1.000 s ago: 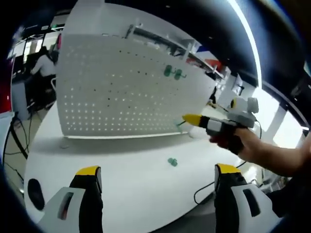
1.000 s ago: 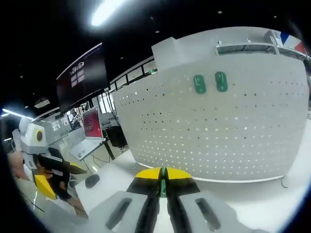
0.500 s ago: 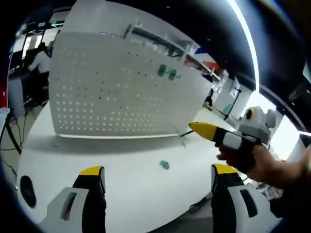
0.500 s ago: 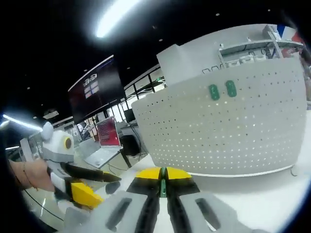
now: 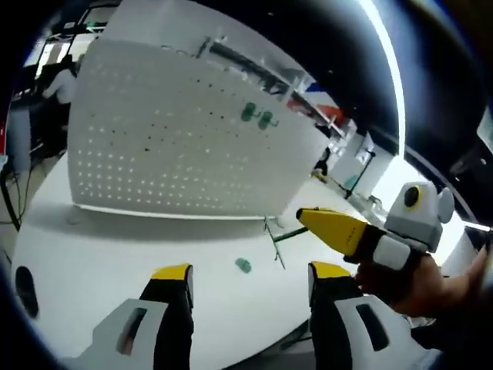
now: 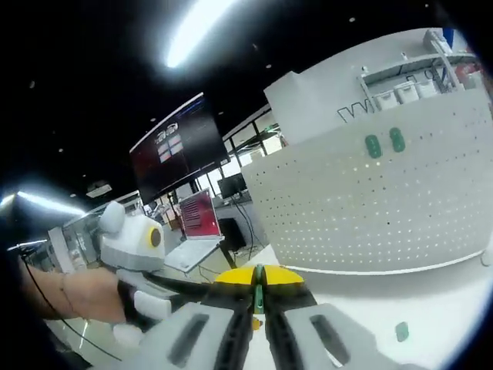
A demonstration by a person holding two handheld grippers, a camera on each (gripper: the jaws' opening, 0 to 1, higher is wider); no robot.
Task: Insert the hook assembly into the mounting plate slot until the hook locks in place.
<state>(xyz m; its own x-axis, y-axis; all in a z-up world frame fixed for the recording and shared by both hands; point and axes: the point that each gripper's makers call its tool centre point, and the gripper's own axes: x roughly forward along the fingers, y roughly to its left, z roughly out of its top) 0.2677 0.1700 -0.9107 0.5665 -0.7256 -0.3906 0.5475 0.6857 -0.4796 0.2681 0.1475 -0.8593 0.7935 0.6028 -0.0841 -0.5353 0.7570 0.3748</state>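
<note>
Right gripper (image 6: 258, 279) clamped on thin green hook (image 5: 276, 237), shaft aimed toward upright pegboard (image 5: 177, 150); left gripper (image 5: 250, 281) parted, holding nothing.

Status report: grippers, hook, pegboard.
Right gripper shut on green hook. Left gripper open, empty. Pegboard upright ahead, nothing blocking.

White table (image 5: 115, 247) carries pegboard (image 5: 177, 154) (upright), green hook (image 5: 243, 266).
</note>
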